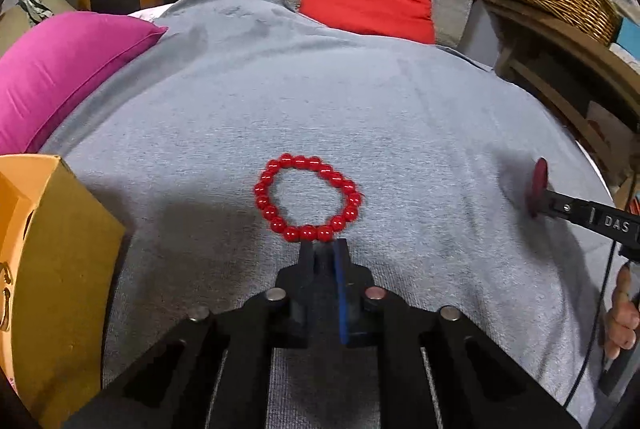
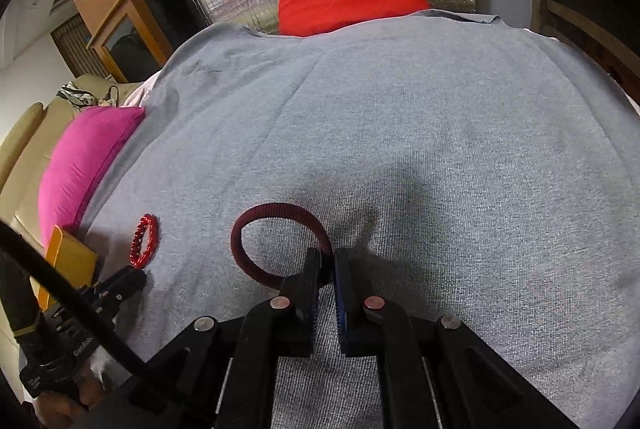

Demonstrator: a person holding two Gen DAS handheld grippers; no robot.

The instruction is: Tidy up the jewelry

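My right gripper (image 2: 327,261) is clamped on the dark bangle (image 2: 276,245), mid-frame; left gripper (image 1: 324,249) pinched shut, empty, just below the bead bracelet (image 1: 308,199).

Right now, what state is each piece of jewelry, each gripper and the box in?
Red bead bracelet: flat on the grey cloth, pinched at its near edge.
Left gripper: shut on the red bead bracelet.
Dark red bangle: gripped at its rim, mostly lying on the cloth.
Right gripper: shut on the dark red bangle.
Orange box: open at the top, contents not visible.
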